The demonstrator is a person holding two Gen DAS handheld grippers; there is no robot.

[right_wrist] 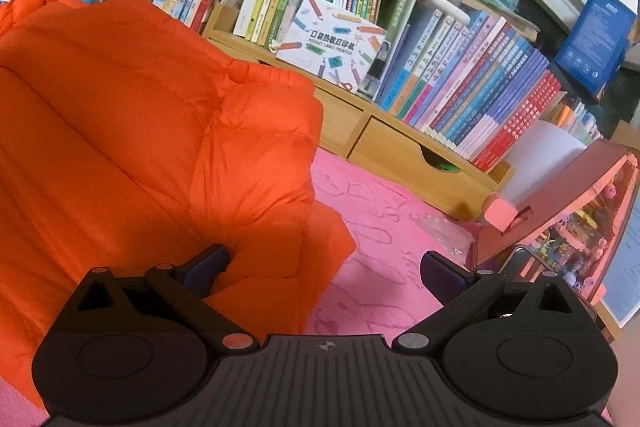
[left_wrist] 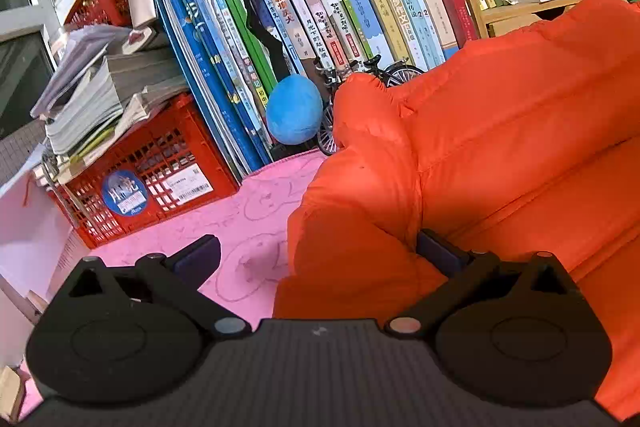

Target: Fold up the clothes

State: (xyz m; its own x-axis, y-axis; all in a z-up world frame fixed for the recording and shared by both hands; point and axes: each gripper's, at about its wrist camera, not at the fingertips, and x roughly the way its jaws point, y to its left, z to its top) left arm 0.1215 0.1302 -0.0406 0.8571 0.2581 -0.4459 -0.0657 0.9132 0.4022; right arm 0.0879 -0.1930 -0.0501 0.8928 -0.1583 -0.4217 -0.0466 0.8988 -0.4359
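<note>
An orange puffer jacket (left_wrist: 500,147) lies on a pink mat (left_wrist: 240,227); it also shows in the right wrist view (right_wrist: 140,127). My left gripper (left_wrist: 320,255) is open at the jacket's left edge, with its right finger (left_wrist: 438,253) pressed into the padded fabric and its left finger (left_wrist: 200,257) over the bare mat. My right gripper (right_wrist: 326,267) is open at the jacket's right edge, with its left finger (right_wrist: 208,267) against the fabric and its right finger (right_wrist: 442,277) over the pink mat (right_wrist: 380,227).
Rows of books (left_wrist: 320,27) line the back. A red crate (left_wrist: 152,179) with stacked papers stands at the left, beside a blue plush (left_wrist: 294,109) and a model bicycle (left_wrist: 360,75). A wooden drawer shelf (right_wrist: 400,155) and a pink toy house (right_wrist: 568,219) stand at the right.
</note>
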